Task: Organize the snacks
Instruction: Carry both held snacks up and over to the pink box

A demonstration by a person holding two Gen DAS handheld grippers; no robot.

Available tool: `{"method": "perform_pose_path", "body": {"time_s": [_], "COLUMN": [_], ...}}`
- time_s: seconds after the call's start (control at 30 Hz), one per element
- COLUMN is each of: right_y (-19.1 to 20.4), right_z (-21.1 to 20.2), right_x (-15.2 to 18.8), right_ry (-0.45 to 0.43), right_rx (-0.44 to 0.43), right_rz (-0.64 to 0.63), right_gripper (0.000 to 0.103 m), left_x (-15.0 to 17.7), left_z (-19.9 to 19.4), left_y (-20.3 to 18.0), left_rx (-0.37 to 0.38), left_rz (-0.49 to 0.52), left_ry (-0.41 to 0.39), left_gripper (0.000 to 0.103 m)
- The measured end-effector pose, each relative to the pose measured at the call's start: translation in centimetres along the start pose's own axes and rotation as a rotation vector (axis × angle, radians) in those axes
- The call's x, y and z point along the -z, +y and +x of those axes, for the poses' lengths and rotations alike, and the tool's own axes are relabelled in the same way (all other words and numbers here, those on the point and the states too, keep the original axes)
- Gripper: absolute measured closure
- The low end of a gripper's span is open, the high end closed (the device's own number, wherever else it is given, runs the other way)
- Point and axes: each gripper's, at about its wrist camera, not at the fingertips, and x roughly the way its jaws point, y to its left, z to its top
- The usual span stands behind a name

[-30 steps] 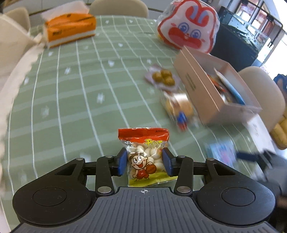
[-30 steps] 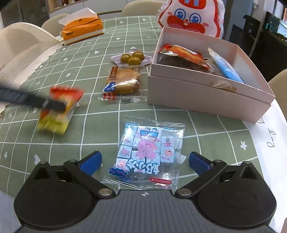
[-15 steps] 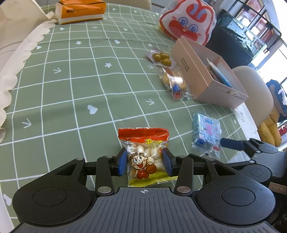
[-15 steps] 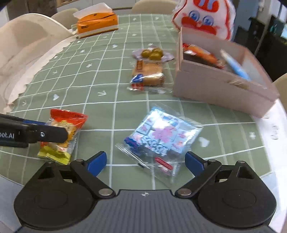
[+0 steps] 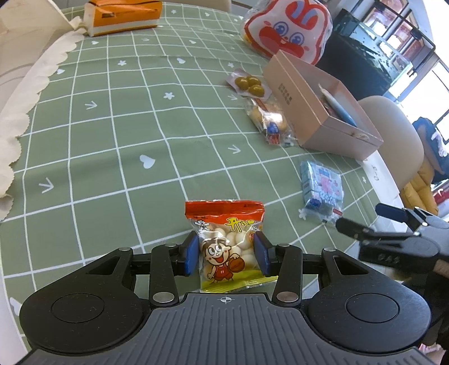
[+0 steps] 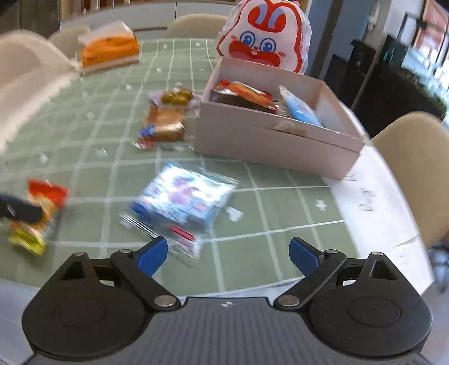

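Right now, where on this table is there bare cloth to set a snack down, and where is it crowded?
Bare green checked tablecloth runs from the orange tissue box to the left tongs, which grip a red-topped snack bag. Crowded: beside the pink cardboard box, with olives packet, bread packet and blue candy packet.

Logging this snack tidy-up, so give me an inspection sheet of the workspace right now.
Surface: green grid tablecloth.
Job's things: pink box open, snacks inside; biscuit pouch; blue candy pack, bread pack and olive pack on the cloth.
Clutter: tissue box, rabbit bag.
Grippers: left gripper jaws shut on the pouch; right gripper jaws open, empty.
Cables: nothing seen.
Surroundings: beige chairs.
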Motion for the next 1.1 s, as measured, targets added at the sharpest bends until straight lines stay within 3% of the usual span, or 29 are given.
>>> {"method": "perform_pose_path", "body": {"time_s": [0.1,0.33,0.57,0.7,0.8,0.87,1.1], "right_y": [0.1,1.3,0.8,1.2,1.4,1.1,-2.5], "right_z": [-0.1,0.6,3.4,5.2,4.7,3.9,-1.0], "right_x": [-1.0,-2.2,-3.7,-4.5,-4.4,-4.1,-2.5], "right_ry": [-0.008,-0.033,0.041,0.087,0.072,0.071,0.035], "right_rx": [-0.054,-0.041,-0.086,-0.061,-0.073,-0.095,-0.114], "right_rz": [0.058,0.048,0.204,0.204,0.162,0.113,0.053], "right_gripper": [0.008,0.008,0.008,0.009,0.033,0.040,0.043], "left_x": [0.2,0.6,0.9,1.1,1.1,1.1,1.0], "left_z": [-0.2,-0.4,-0.4,-0.5,-0.5,-0.3,0.8], "left_y": [0.0,-0.7,-2.1,-2.8,-3.4,-3.8,-7.7], "left_rx": [0.000,-0.007,-0.016,-0.025,-0.030,-0.030,0.005], "left_rz": [0.000,0.014,0.051,0.070,0.084,0.094,0.174], "left_ry": [-0.001,0.012,0.032,0.039,0.047,0.055,0.097], "left_gripper": [0.056,0.056,0.056,0.056,0.056,0.056,0.056]}}
